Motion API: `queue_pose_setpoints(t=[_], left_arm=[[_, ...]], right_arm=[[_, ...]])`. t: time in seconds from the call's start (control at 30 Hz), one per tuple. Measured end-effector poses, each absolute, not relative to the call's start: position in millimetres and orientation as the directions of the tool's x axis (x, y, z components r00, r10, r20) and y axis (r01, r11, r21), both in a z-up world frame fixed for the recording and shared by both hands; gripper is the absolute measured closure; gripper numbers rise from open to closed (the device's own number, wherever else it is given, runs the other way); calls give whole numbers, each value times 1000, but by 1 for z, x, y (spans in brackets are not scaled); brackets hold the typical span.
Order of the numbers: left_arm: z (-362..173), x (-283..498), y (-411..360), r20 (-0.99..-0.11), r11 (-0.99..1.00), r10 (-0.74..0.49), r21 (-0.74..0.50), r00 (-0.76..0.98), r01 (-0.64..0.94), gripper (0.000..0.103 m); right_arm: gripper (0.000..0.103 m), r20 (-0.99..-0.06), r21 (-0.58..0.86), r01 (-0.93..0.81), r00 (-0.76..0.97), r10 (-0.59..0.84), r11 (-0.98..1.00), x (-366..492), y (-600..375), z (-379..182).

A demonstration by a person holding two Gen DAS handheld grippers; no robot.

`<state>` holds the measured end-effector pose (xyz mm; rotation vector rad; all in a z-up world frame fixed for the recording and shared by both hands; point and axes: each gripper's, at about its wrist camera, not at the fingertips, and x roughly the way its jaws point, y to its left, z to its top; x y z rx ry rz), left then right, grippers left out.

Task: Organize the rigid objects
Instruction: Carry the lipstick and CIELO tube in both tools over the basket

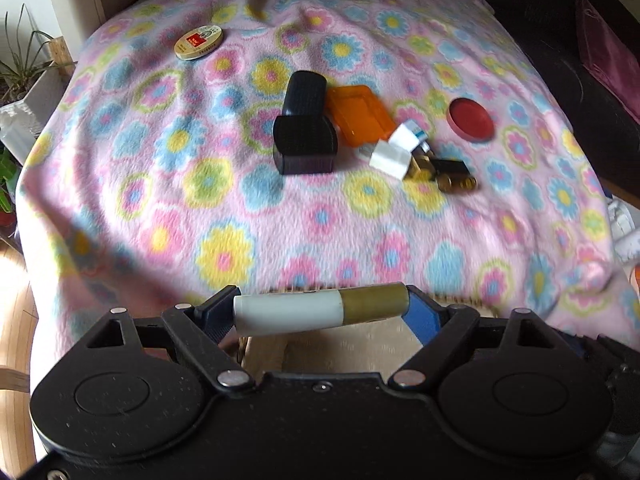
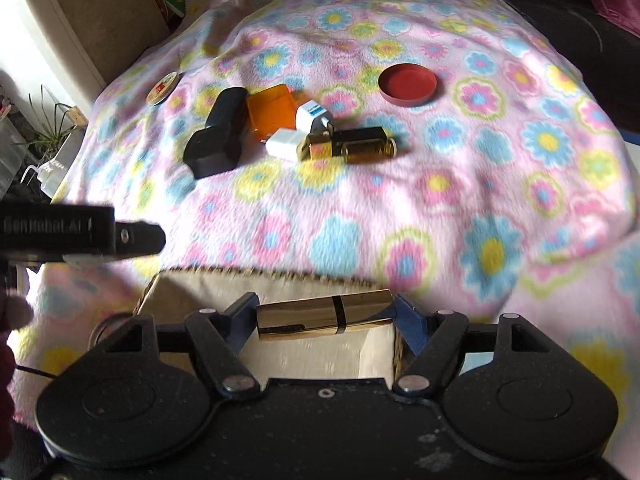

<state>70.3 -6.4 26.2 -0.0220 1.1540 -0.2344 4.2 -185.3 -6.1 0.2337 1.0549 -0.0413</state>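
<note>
My left gripper [image 1: 320, 312] is shut on a white and gold tube [image 1: 320, 309], held crosswise above a woven basket [image 1: 360, 344]. My right gripper [image 2: 326, 316] is shut on a gold tube [image 2: 324, 315] over the same basket [image 2: 224, 280]. On the flowered blanket [image 1: 224, 208] lie a black case [image 1: 306, 124], an orange box [image 1: 358, 114], two white plugs [image 1: 396, 152], gold and black tubes [image 1: 448, 174], a red lid [image 1: 471, 120] and a round tin [image 1: 199, 42]. The right wrist view shows the case [image 2: 218, 132], orange box [image 2: 272, 110], plugs [image 2: 298, 130], tubes [image 2: 352, 145], lid [image 2: 408, 86] and tin [image 2: 162, 86].
The left gripper's body [image 2: 80, 234] enters the right wrist view from the left. Potted plants [image 1: 20, 80] stand left of the bed. Dark furniture [image 1: 580, 60] lies at the right. The blanket drops off at its front edge by the basket.
</note>
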Motion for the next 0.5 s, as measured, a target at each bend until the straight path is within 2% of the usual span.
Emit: queue_pose_setpoints(t=[0.5], left_arm=[[7,-8,6,-933,975,-152,-86,327,206,21]], right_arm=[[30,-898,185,233,434,68,955,-71,-171,5]])
